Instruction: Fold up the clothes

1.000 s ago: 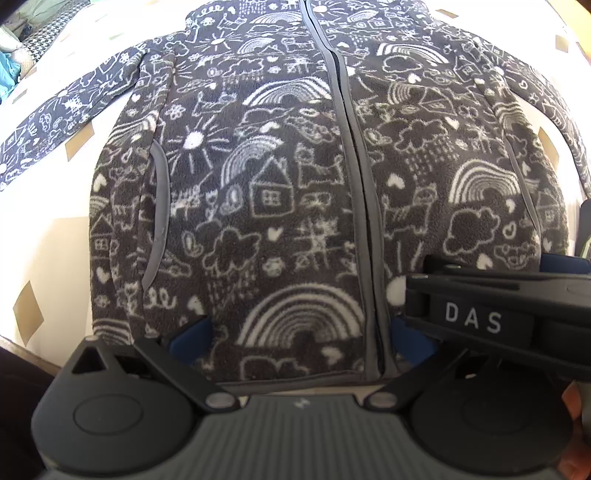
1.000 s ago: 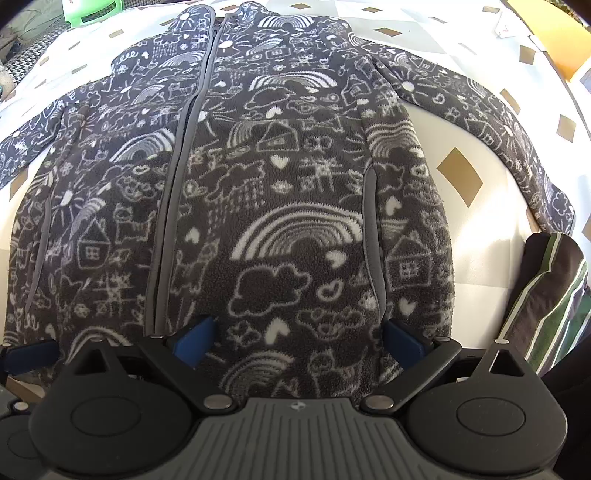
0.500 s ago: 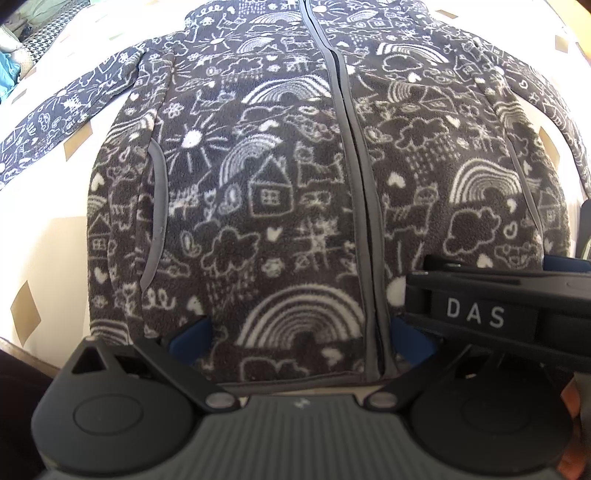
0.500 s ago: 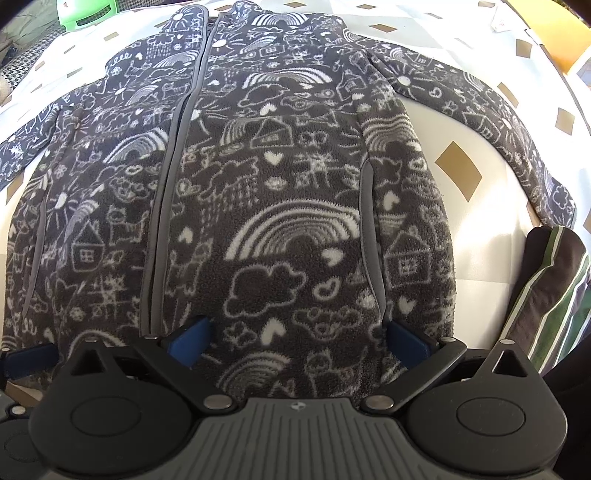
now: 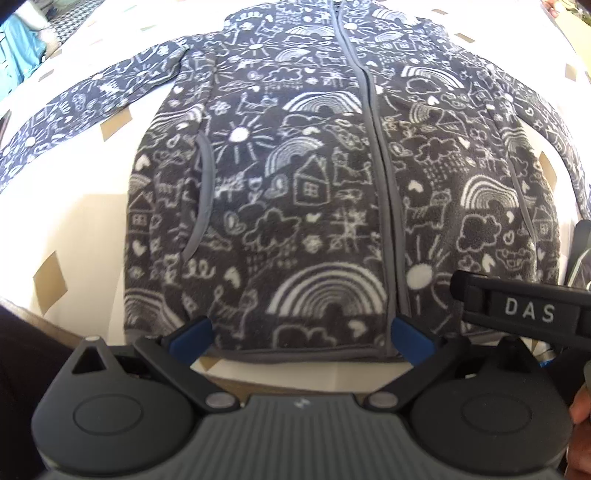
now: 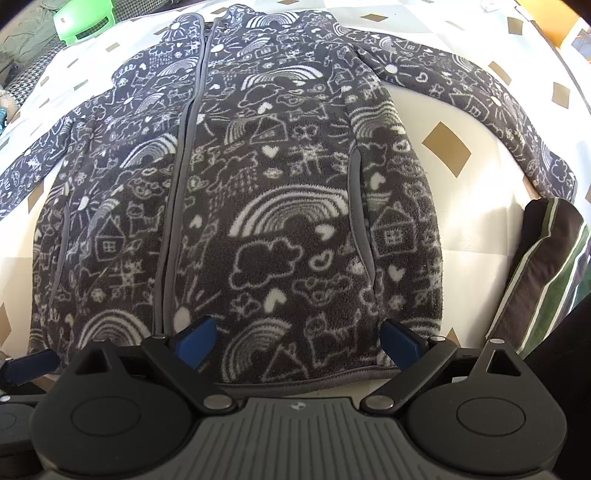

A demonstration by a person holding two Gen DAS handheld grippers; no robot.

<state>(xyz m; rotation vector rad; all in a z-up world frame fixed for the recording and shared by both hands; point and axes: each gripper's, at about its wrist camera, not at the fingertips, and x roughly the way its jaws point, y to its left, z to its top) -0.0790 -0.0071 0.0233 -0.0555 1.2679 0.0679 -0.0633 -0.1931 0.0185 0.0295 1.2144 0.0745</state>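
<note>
Lying flat and face up on a white cloth with gold diamonds [image 6: 447, 147], the dark grey fleece jacket [image 5: 317, 206] is zipped closed, and its white drawings of rainbows, houses, clouds and suns cover the whole front. Both sleeves are spread out to the sides. The left gripper [image 5: 301, 334] is released, with its blue pads wide apart just above the bottom hem, left of the zipper [image 5: 384, 177]; nothing is pressed between them. The right gripper [image 6: 297, 341] is also unclenched over the hem on the other side of the zipper; its jaws have just been closing a little, but they stand wide and the fabric under them is not pinched. In the left wrist view, the black body of the right gripper, marked DAS, comes in from the right edge. A folded garment with green and white stripes [image 6: 543, 266] lies just beside the jacket, near the end of one sleeve. A green plastic stool [image 6: 86, 20] is visible far behind the collar.
</note>
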